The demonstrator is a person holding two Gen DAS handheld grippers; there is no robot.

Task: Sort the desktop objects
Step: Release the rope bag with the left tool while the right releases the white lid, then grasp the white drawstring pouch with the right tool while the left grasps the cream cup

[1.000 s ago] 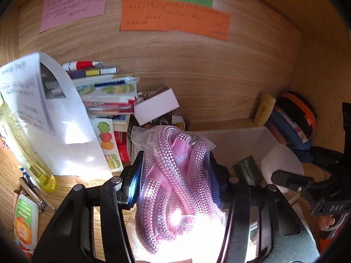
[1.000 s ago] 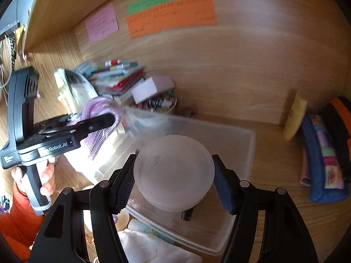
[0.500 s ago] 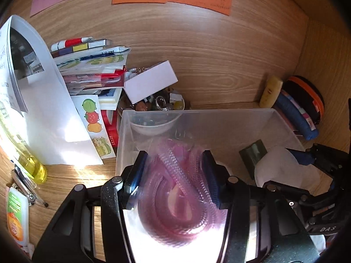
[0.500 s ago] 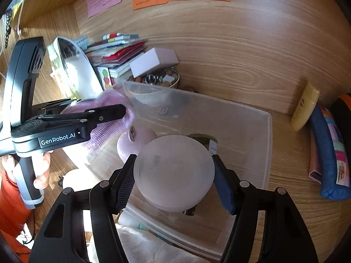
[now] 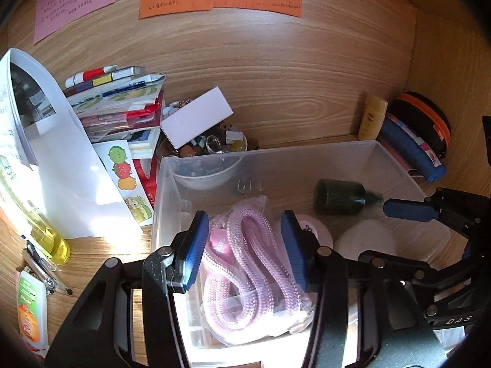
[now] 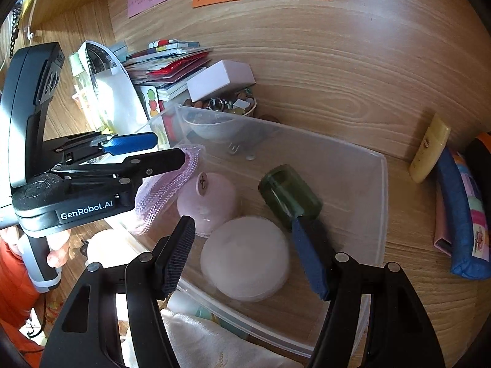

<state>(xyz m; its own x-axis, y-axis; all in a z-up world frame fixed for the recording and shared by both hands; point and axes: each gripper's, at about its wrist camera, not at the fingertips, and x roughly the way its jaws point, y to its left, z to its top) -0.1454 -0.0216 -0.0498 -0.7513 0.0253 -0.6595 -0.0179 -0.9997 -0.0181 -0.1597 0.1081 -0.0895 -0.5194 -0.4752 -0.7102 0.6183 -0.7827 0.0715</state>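
A clear plastic bin (image 5: 276, 156) (image 6: 380, 190) stands on the wooden desk. My left gripper (image 5: 245, 248) is open over its near left part; a bagged pink rope (image 5: 245, 270) lies in the bin between the fingers, apart from the pads. It also shows in the right wrist view (image 6: 165, 196). My right gripper (image 6: 245, 254) is open around a frosted white round lid (image 6: 245, 257), which rests on the bin floor. A pink round jar (image 6: 205, 202) and a dark green bottle (image 6: 288, 196) lie in the bin beside it.
A stack of books and pens (image 5: 116, 107), a white box (image 5: 196, 119) and a bowl of trinkets (image 5: 211, 150) stand behind the bin. White paper (image 5: 55, 159) and a yellow bottle (image 5: 46, 233) are left. A yellow tube (image 6: 429, 150) and pouches (image 6: 460, 211) are right.
Both grippers came down into the bin and opened. The pink rope left the left gripper and the frosted lid left the right gripper; both now rest in the bin.
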